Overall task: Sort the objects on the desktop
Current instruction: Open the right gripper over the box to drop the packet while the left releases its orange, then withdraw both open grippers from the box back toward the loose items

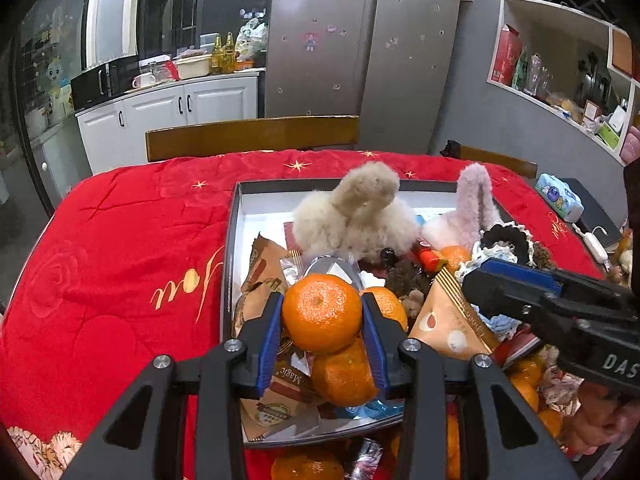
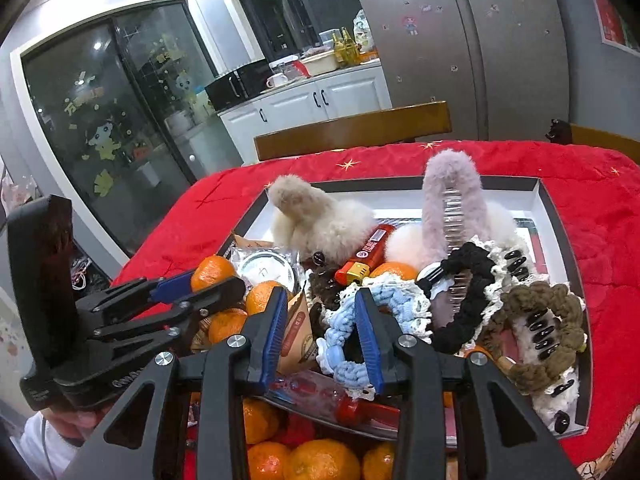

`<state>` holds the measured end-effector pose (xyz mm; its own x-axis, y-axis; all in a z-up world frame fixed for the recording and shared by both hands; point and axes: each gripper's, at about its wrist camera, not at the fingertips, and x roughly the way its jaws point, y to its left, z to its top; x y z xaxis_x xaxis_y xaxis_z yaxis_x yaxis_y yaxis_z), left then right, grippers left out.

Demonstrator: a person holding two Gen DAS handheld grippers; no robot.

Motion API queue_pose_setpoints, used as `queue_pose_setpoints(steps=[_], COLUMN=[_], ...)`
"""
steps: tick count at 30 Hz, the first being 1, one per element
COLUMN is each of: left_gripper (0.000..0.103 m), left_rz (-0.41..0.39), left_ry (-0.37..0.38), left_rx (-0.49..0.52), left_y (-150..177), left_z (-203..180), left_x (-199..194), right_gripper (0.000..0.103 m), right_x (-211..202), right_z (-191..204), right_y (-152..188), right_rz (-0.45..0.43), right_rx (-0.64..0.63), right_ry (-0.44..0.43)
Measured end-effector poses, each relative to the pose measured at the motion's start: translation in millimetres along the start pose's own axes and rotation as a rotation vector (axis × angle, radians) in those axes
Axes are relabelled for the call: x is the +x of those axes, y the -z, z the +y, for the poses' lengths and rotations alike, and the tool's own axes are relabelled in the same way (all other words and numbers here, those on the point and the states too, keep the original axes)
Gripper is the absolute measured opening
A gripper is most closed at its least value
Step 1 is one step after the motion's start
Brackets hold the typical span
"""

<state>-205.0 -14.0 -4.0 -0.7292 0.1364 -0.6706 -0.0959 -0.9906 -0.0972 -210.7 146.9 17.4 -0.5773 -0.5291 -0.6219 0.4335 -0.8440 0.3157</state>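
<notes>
The left tongs (image 1: 322, 316) are clamped on an orange (image 1: 322, 311), one blue pad on each side, right above the tray (image 1: 230, 248) that sits on the red bench (image 1: 120, 248). More oranges lie under it and beside it, mixed with snack packets and fluffy hair clips. The right tongs (image 2: 322, 322) are down in the same pile with a blue braided hair tie (image 2: 340, 332) between the pads; they look clamped on it, though the yarn is so soft and bunched that I can't be quite sure how firm the grip is. To do this step well, I think the left hand should lift the orange straight up and not drag it, so the fruit below does not roll out of the tray. It should keep the squeeze gentle, since an orange is round and can pop out, or get squashed. The right hand should pull the hair tie up slowly, because it seems tangled with the white lace one (image 2: 404, 304) and the black one (image 2: 464, 308) next to it, and a fast tug could bring those along. The two tongs are close together, so they should move apart first.
</notes>
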Motion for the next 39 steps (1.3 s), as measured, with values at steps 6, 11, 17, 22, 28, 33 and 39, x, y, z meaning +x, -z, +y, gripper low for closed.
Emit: queue_pose_setpoints(steps=[6,11,17,22,28,33,39], left_gripper=[0.039,0.039,0.039,0.047,0.103,0.103,0.103], left_rz=[-0.023,-0.038,-0.047,-0.045,-0.089,-0.117,-0.135], left_ry=[-0.037,-0.087,-0.095,-0.130,-0.149,-0.157,-0.161], left_rx=[0.018,0.066,0.068,0.096,0.088,0.100,0.090], left_y=[4,9,9,9,7,3,-4], left_z=[-2,-7,-8,-13,-11,-11,-5], left_x=[2,6,6,6,-7,-17,-22], right_gripper=[0.035,0.035,0.037,0.040,0.050,0.076,0.103], right_x=[-1,-1,-5,-5,-15,-23,-35], right_z=[0,3,4,-2,-7,-2,-6], right_y=[2,6,6,3,-2,-6,-13], right_rz=[0.008,0.013,-0.007,-0.005,-0.038,-0.057,-0.114], right_rx=[-0.003,-0.016,-0.030,-0.029,-0.002,-0.024,0.013], right_ry=[0.003,0.001,-0.006,0.016,0.024,0.030,0.003])
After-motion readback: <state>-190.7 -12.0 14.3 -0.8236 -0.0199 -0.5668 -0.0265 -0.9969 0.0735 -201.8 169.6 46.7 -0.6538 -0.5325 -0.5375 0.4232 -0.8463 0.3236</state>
